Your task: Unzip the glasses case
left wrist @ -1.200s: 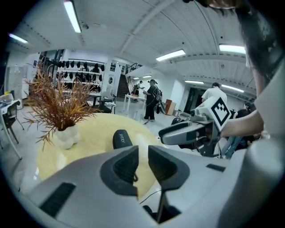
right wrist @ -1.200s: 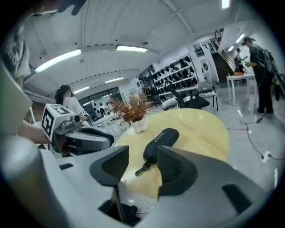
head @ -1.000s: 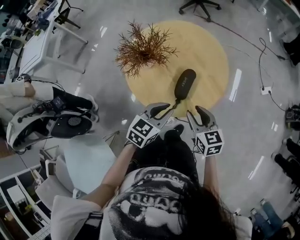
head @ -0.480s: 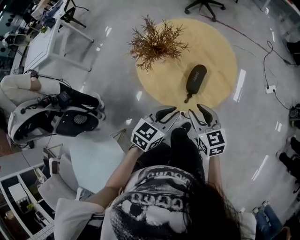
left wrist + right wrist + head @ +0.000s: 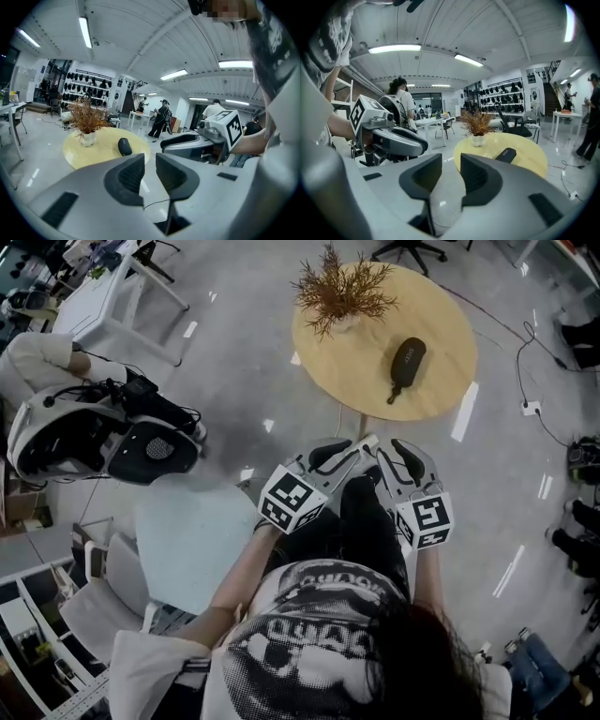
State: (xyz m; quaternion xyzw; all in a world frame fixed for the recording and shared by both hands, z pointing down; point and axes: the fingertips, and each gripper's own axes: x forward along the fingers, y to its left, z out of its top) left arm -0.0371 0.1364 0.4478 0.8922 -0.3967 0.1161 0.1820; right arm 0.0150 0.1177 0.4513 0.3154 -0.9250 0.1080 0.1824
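Glasses case lies on the round surface, right of its middle and toward the near edge; a dried plant stands by the far left edge. Both claws hang off the surface, well apart from the case. My left claw stands slightly parted and empty. My right claw is closing, with nothing between its jaws.

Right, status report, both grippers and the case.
Left gripper empty, jaws slightly apart. Right gripper empty, jaws closing. Glasses case on round table, beside plant, untouched. Nothing blocking.
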